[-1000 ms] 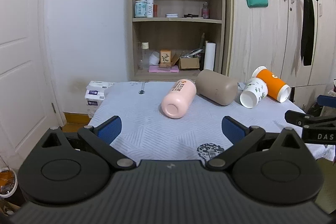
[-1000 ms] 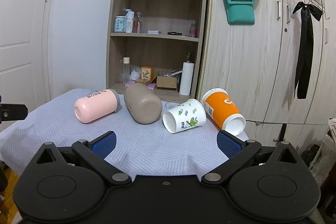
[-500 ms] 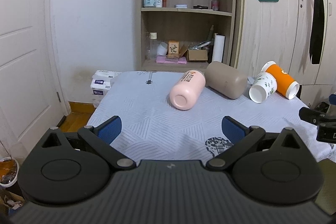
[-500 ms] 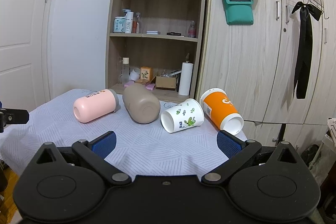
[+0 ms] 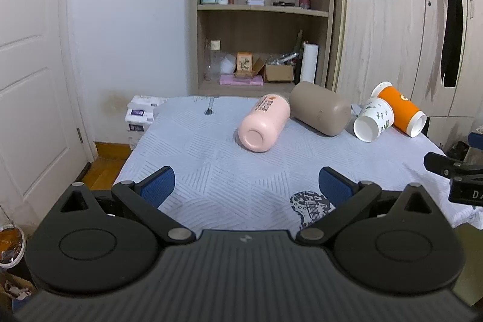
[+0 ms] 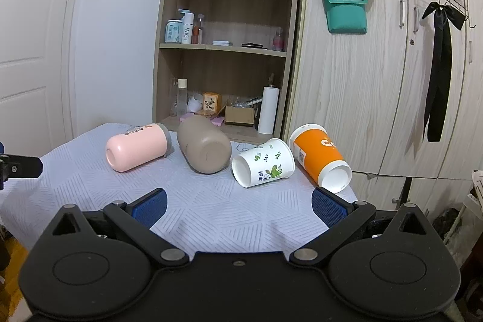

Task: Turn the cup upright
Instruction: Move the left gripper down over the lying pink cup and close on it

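Several cups lie on their sides in a row on the cloth-covered table [image 5: 211, 159]: a pink cup [image 5: 264, 122] [image 6: 137, 147], a taupe cup [image 5: 320, 112] [image 6: 205, 148], a white floral paper cup [image 5: 372, 119] [image 6: 264, 162] and an orange paper cup [image 5: 401, 110] [image 6: 320, 159]. My left gripper [image 5: 246, 186] is open and empty, well short of the pink cup. My right gripper [image 6: 238, 204] is open and empty, just short of the white floral cup. The right gripper's fingertip [image 5: 443, 165] shows at the left view's right edge.
A wooden shelf unit [image 6: 229, 50] with bottles and boxes stands behind the table. Wardrobe doors [image 6: 377, 80] are at the right. A white door [image 5: 33, 80] is at the left. Tissue packs [image 5: 139, 116] sit off the table's far left corner.
The left gripper view has shifted so the cups sit lower and nearer. The right gripper has edged slightly toward the cups. Both grippers stay open.
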A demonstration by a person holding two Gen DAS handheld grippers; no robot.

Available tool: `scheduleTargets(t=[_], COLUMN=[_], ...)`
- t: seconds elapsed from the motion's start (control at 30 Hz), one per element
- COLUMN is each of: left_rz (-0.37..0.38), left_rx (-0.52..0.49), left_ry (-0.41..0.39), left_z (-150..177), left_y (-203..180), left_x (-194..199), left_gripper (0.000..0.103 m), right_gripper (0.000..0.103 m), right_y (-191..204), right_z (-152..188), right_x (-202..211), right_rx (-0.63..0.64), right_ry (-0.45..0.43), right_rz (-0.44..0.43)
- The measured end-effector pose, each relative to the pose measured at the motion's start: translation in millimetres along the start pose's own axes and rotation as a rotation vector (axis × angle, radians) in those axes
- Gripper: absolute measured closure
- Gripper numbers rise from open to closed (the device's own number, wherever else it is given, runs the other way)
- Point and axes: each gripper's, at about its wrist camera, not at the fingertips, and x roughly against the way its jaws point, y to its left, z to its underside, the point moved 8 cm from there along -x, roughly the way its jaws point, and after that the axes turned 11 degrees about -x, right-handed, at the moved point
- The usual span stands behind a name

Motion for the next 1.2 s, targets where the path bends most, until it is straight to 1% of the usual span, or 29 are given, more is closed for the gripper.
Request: scheduleTargets(t=[0.07, 0.13, 0.3, 0.4, 0.53, 0.6, 0.7, 0.87, 1.0, 1.07, 1.2], left_rz=[0.003, 0.019, 0.089, 0.146, 0.214, 0.234, 0.252, 0.324, 0.351, 0.354, 0.329], left_rx=[0.015, 0.02, -0.026, -0.06, -0.083, -0.094, -0.097, -0.071, -0.058, -0.066, -0.066], left_ry=[0.033, 0.045, 0.069, 0.086, 0.129, 0.148, 0.166, 0.204, 0.24, 0.242, 0.23], left_z=[-1, -4, -22, -39, -61, -69, -76, -76, -67, -64, -66], left_y=[3, 6, 7, 8, 11, 12, 14, 12, 5, 2, 1], left_x=[-3, -5, -16, -29, -56, -72, -97, -143, -171, -179, -189], left_gripper=[0.0, 0.0, 0.0, 0.0, 0.0, 0.0, 0.0, 0.002, 0.005, 0.006, 0.006], right_gripper=[0.0, 0.0, 0.0, 0.0, 0.0, 0.0, 0.0, 0.0, 0.0, 0.0, 0.0], right_y=[2, 5, 13, 23, 44, 58, 71, 78, 78, 77, 78], right_z=[-1, -2, -10, -17, -29, -33, -32, -24, -16, -13, -6], right_x=[-1, -3, -13, -20, -37, -46, -60, -82, -99, -106, -117], right_rx=[0.011, 0.024, 0.043, 0.041, 0.045, 0.067, 0.073, 0.036, 0.009, 0.007, 0.016], right_ry=[0.001, 0.003, 0.007, 0.028, 0.093, 0.135, 0.185, 0.254, 0.306, 0.321, 0.353], right_rz=[-0.004, -0.01, -0.052, -0.147, -0.278, -0.346, -0.405, -0.438, -0.453, -0.456, -0.469])
